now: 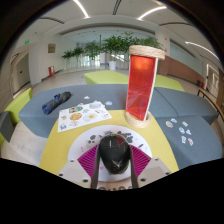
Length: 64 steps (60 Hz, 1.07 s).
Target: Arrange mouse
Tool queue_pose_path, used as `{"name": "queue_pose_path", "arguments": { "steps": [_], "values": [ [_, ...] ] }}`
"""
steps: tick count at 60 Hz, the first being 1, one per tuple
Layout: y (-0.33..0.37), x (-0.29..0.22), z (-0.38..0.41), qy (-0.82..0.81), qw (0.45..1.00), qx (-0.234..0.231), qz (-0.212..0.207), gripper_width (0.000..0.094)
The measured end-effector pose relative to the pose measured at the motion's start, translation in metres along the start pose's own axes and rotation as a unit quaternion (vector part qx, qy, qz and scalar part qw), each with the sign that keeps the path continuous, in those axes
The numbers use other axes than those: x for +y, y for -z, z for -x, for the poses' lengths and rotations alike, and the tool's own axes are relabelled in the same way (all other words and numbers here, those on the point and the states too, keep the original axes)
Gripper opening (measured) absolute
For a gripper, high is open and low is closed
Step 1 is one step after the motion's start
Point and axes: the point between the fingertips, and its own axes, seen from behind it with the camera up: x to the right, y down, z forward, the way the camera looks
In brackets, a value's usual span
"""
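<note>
Two pink-padded fingers of the gripper [114, 168] pinch a black, rounded computer mouse [114, 152] between them, apparently carrying it just above the yellow-and-white counter [62, 140] for placement. Beyond the fingers stands a tall red translucent cylinder with wooden ends [141, 84], and off to the left lies a white printed sheet [83, 115]; its print cannot be read.

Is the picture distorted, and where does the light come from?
Gripper view: strong fisheye bending, so the table edges curve; light comes from ceiling strip lamps; the red cylinder glows translucent; the black mouse between the gripper fingers looks sharp, with a small highlight.
</note>
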Motion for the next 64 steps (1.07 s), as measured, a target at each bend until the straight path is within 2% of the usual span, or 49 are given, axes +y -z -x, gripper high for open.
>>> {"name": "queue_pose_path", "arguments": {
  "steps": [6, 8, 10, 15, 19, 21, 31, 46, 55, 64],
  "values": [
    [-0.009, 0.026, 0.003, 0.010, 0.999, -0.004, 0.030, 0.0460],
    [-0.009, 0.021, 0.004, 0.011, 1.000, -0.006, 0.013, 0.0465],
    [-0.009, 0.025, 0.004, 0.015, 1.000, -0.008, 0.019, 0.0502],
    [-0.007, 0.024, 0.004, 0.016, 0.999, -0.012, 0.029, 0.0610],
    [0.006, 0.029, 0.003, 0.014, 0.999, -0.011, 0.051, 0.0808],
    [0.017, 0.026, 0.005, 0.011, 0.999, -0.016, 0.047, 0.0861],
    [0.116, 0.007, 0.019, 0.030, 0.999, -0.026, 0.001, 0.0836],
    [0.267, 0.025, 0.048, 0.047, 0.997, -0.026, -0.053, 0.0844],
    [0.318, 0.036, 0.056, 0.085, 0.994, -0.014, -0.072, 0.0839],
    [0.330, 0.043, 0.048, 0.075, 0.995, 0.005, -0.072, 0.0837]
  ]
}}
